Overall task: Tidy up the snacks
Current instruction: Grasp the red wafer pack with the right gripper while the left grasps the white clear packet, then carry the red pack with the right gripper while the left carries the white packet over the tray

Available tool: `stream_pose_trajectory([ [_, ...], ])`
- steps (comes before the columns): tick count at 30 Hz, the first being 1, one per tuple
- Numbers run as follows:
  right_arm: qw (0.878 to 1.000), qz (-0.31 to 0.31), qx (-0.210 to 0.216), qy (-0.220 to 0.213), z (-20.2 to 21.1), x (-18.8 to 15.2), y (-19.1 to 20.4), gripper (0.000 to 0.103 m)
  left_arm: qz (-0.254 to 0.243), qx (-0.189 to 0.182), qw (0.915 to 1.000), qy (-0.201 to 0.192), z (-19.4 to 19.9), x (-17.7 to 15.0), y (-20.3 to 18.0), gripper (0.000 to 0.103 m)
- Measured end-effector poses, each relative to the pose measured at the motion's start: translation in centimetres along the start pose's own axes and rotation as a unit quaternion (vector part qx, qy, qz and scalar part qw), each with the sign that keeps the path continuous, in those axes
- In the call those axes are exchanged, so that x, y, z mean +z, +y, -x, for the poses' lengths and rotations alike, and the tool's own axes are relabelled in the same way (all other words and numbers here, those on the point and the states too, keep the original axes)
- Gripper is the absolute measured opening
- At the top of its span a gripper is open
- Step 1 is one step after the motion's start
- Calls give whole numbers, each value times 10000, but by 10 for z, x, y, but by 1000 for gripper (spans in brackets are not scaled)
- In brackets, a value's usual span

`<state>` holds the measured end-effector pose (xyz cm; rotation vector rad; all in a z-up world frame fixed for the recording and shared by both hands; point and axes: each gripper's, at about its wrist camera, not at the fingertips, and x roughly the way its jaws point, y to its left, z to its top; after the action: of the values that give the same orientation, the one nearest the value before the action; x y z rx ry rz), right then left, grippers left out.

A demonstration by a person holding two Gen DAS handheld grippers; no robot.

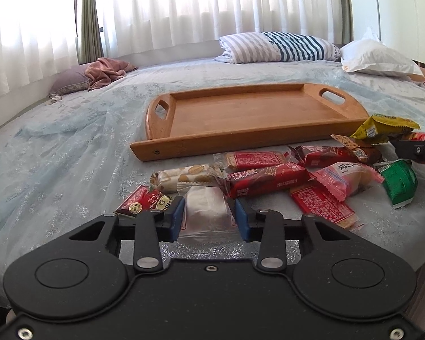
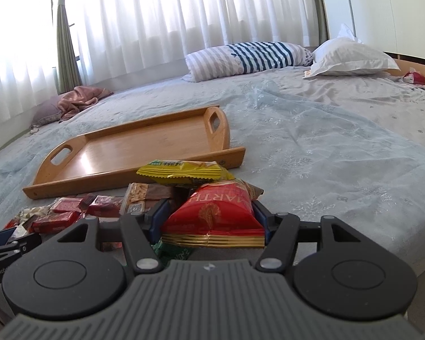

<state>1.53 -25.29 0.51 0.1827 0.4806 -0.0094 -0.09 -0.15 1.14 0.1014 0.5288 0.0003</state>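
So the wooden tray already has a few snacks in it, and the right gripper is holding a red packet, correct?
Not quite. Both wrist views show the wooden tray with nothing in it; the snacks lie on the bed in front of it. The rest holds: the right gripper is closed on the red packet.

You can read "MARTH", upside down, on the glossy red foil snack pouch (image 2: 212, 212). The small red-and-gold candy packet (image 1: 140, 199) shows "Drop" and a partial "Che". "GenRobo" stands on the black gripper body (image 2: 2, 266) at left.
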Motion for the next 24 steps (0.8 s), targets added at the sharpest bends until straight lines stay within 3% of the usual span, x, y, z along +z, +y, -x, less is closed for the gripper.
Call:
stream_pose_trajectory([
  [6, 9999, 115, 115, -22, 4, 1, 3, 63, 448, -31, 9989, -137, 10, 4, 12, 31],
  [11, 9985, 299, 454, -91, 13, 7, 13, 63, 371, 181, 9982, -435, 26, 10, 18, 31],
  [24, 9935, 263, 1028, -412, 7, 30, 39, 64, 359, -13, 9975, -613, 20, 32, 15, 31],
])
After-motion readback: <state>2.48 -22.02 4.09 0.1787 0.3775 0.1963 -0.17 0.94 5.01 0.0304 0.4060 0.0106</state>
